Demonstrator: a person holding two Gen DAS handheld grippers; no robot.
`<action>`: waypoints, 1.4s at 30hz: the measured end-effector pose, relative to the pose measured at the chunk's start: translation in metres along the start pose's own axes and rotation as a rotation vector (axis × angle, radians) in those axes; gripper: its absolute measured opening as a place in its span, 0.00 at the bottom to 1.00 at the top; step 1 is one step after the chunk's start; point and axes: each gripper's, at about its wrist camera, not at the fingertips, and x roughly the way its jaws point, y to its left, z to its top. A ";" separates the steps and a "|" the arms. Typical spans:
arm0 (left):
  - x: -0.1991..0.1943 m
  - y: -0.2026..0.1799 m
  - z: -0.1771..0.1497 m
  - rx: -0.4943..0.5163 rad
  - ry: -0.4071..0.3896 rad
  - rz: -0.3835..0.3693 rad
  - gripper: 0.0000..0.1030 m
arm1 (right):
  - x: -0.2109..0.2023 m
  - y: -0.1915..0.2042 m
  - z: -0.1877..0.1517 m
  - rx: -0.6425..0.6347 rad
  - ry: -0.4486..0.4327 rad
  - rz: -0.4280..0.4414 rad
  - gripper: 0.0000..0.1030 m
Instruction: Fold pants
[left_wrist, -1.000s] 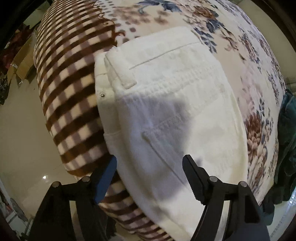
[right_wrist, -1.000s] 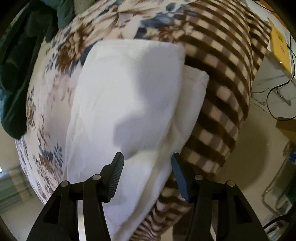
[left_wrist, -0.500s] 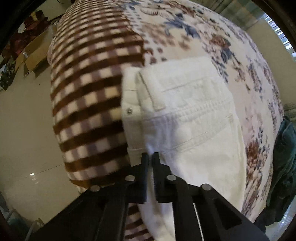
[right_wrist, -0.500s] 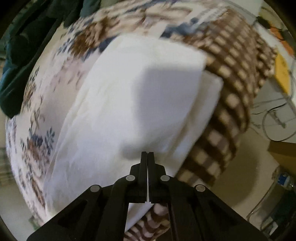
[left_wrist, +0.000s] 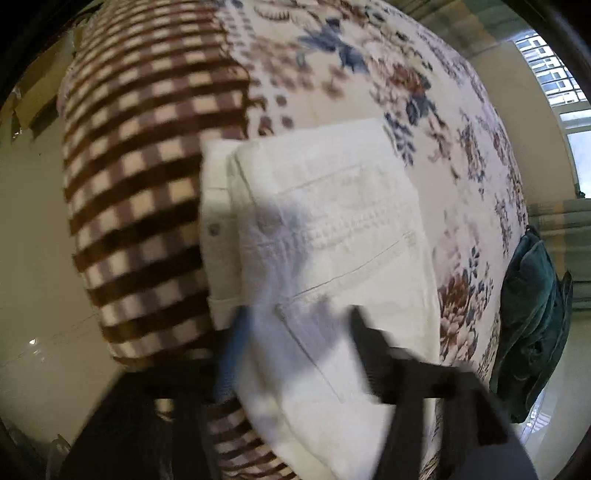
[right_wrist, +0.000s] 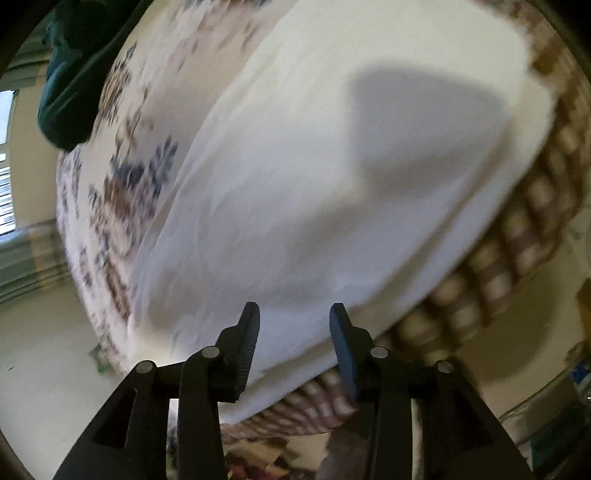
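White pants (left_wrist: 332, 236) lie folded on a bed, waistband and back pocket up in the left wrist view. My left gripper (left_wrist: 295, 343) is open and blurred, its fingers spread just above the pocket area, holding nothing. In the right wrist view the plain white leg end of the pants (right_wrist: 332, 166) fills the middle. My right gripper (right_wrist: 293, 332) is open and empty over the near edge of the cloth.
The bed has a floral cover (left_wrist: 424, 92) and a brown checked blanket (left_wrist: 147, 166) along its edge, also seen in the right wrist view (right_wrist: 517, 258). A dark green garment (left_wrist: 532, 314) lies at the far side, also top left in the right wrist view (right_wrist: 70, 92). Pale floor (left_wrist: 33, 295) surrounds the bed.
Both grippers were open a second ago, shut half a second ago, and now stand open again. The right gripper has moved closer over the pants; both views are blurred by motion.
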 end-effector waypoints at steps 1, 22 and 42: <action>0.005 -0.001 -0.001 0.002 0.006 0.011 0.68 | 0.008 0.001 -0.002 0.007 0.007 -0.008 0.41; 0.012 0.004 0.007 -0.046 -0.090 0.027 0.05 | 0.038 0.011 -0.036 0.076 -0.090 -0.077 0.13; -0.012 0.023 0.003 -0.032 -0.030 0.126 0.14 | 0.026 0.007 -0.043 -0.093 0.047 -0.196 0.25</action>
